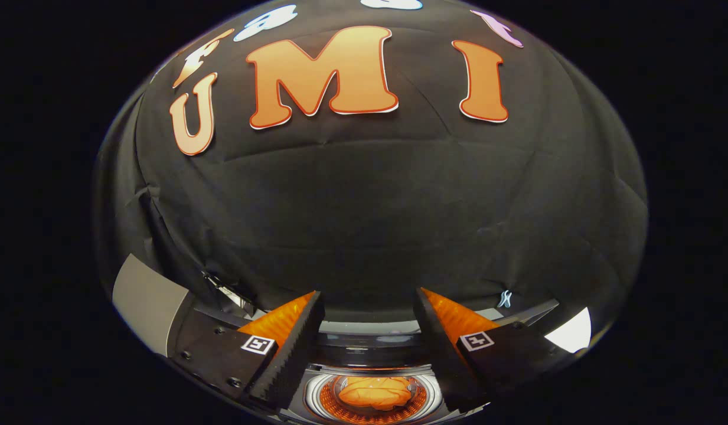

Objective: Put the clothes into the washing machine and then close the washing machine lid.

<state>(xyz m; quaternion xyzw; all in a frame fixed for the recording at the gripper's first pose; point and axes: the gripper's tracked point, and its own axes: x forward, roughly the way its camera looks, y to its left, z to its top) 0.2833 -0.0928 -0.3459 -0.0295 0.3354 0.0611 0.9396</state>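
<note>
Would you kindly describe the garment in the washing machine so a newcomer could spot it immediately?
Start at the black cloth wall, then drop to the washing machine below the open gripper. Between the fingers lies its round drum, and the orange garment sits crumpled in it, the only soft, wrinkled thing among hard rings.

Gripper (368,301): spread serrated fingers, square coded tags, screwed mounts.

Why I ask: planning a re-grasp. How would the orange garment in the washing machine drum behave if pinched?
The orange garment lies crumpled, so it is probably floppy and light. It likely would not roll. The open gripper holds nothing above the drum.
</note>
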